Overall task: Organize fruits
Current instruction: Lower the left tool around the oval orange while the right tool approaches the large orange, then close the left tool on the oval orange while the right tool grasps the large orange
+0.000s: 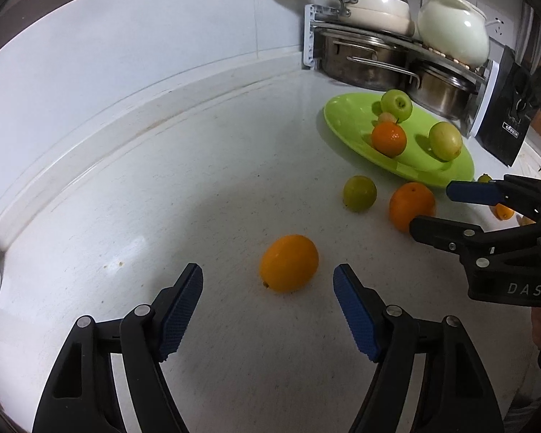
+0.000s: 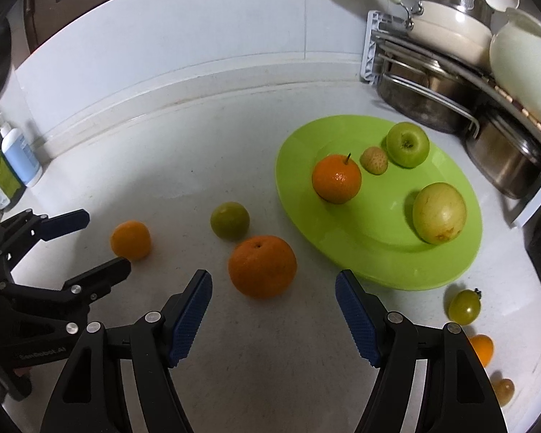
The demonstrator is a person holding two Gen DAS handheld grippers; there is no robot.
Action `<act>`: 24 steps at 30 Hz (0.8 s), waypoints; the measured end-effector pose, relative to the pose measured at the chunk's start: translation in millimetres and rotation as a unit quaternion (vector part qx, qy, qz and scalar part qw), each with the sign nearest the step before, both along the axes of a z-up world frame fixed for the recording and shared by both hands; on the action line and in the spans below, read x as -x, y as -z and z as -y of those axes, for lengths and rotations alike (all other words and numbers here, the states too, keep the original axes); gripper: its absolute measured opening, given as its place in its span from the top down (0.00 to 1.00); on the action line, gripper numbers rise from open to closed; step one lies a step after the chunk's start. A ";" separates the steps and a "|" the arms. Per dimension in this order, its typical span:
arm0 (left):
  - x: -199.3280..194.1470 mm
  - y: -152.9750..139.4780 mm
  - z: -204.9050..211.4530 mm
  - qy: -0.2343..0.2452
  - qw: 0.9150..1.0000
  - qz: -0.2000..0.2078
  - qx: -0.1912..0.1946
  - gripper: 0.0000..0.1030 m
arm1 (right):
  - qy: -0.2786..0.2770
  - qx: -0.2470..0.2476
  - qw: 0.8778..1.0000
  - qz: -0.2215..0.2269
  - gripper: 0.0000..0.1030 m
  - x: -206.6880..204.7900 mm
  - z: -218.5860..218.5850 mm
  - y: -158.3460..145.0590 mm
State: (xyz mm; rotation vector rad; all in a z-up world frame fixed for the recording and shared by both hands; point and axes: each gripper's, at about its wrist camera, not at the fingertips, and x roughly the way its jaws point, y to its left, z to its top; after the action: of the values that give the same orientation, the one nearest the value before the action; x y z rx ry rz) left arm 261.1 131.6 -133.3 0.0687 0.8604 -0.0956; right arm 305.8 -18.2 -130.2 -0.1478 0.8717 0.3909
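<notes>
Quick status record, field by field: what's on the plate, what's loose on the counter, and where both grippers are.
plate: green plate on the white counter, beside the pot rack
on plate: green apple, tangerine, pale strawberry, yellow-green round fruit
loose on counter: large orange, green citrus, small orange fruit, green tomato, more small fruits at the right edge
left gripper: open, small orange fruit just ahead
right gripper: open, large orange just ahead

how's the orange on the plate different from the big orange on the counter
The orange on the plate sits on the green plate and has a stem; the big orange on the counter looks larger, shows no stem, and lies before the open right gripper. Both are round and orange.
</notes>
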 end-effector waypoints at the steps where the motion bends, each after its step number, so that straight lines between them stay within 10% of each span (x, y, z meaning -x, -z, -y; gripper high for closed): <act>1: -1.6 0.5 0.9 0.001 1.000 0.000 0.001 0.30 | 0.001 -0.003 1.000 -0.002 0.31 -1.7 0.7 0.9; 24: -14.6 7.0 10.3 0.008 1.000 -0.014 0.019 0.65 | -0.022 0.000 0.999 -0.025 0.57 -14.4 -13.5 10.2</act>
State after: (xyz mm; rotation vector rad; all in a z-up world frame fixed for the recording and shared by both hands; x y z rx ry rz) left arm 275.7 121.3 -140.3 0.0388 0.8857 -0.1273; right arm 320.2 -4.6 -140.4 -0.1573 0.9183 0.4367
